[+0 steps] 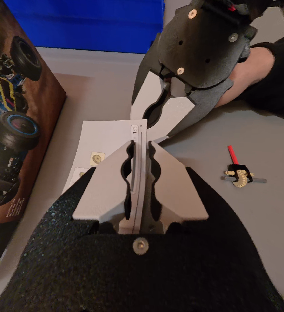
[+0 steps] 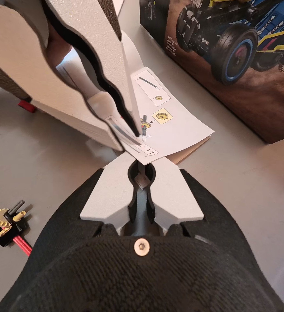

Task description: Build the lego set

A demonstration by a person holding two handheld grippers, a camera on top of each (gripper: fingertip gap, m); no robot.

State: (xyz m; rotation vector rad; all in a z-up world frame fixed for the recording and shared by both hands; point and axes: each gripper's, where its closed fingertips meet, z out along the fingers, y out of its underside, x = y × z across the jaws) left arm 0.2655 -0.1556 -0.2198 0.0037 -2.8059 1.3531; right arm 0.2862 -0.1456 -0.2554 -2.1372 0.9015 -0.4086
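- Grey tabletop [image 1: 239, 128] carries everything, with a blue bin [image 1: 87, 22] at the far edge, at 12 o'clock in the left wrist view.
- Small lego assembly [image 1: 240, 175] lies alone at 3 o'clock in the left wrist view and 8 o'clock in the right wrist view: a black bracket with tan gears, a grey axle and a red axle [image 1: 232, 155]. That looks like only an early step done; most of the car shown on the set's box [image 2: 230, 64] seems left to build.
- Instruction booklet [image 2: 171, 128] lies open between assembly and box.
- Left claw [image 1: 140, 177] reaches forward and down over the page's near edge, its jaws nearly closed around that edge; whether they actually pinch the paper I cannot tell.
- Right claw [image 2: 142, 179] comes in opposite, tilted down toward the page corner, jaws drawn close with a page corner between them; the grip looks firm but is not certain.
- My guess: a page is being turned.
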